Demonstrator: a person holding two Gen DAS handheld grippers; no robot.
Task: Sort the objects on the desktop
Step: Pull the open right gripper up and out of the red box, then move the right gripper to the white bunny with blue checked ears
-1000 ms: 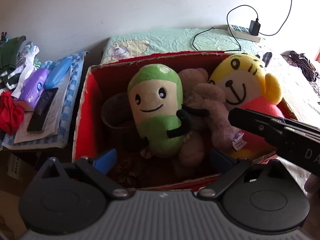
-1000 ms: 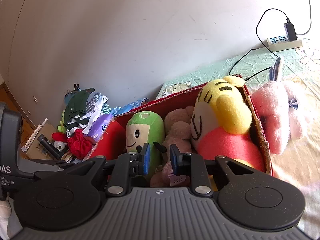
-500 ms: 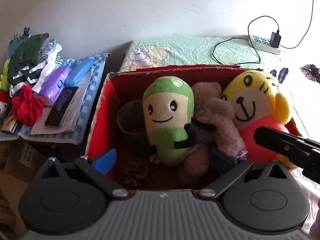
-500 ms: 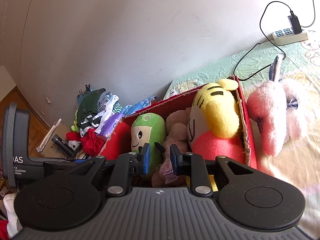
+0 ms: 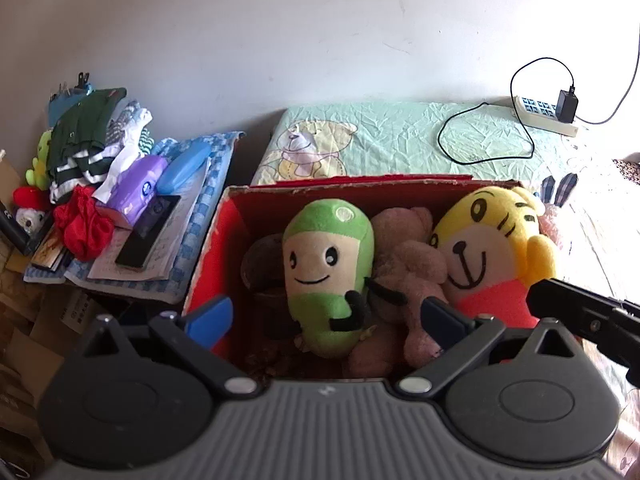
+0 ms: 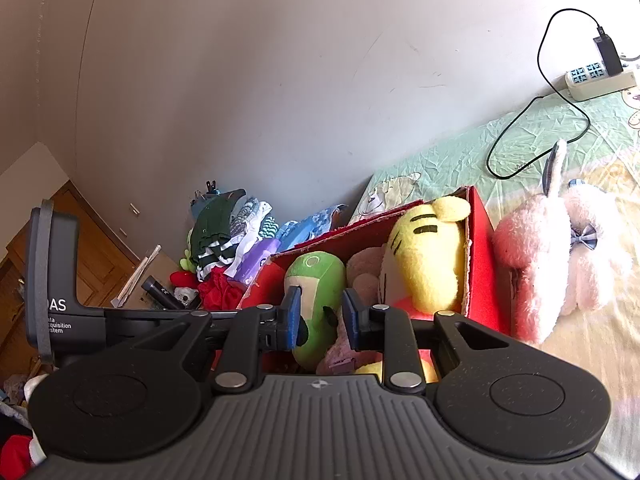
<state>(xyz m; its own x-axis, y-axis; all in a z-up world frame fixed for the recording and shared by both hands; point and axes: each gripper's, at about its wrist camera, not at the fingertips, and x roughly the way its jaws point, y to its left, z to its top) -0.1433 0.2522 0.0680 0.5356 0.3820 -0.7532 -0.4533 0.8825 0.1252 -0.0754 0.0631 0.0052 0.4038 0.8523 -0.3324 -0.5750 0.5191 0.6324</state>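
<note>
Looking along the left gripper, its blue-tipped jaws stood wide apart and empty above the red box, where the green plush, brown bear and yellow tiger sat packed side by side, probably stowed there as one sorted group. From the right wrist, the right gripper showed a narrow gap with nothing pinched in it, while the pink rabbit lay outside on the bed, just beside the box wall, seemingly yet to be sorted.
</note>
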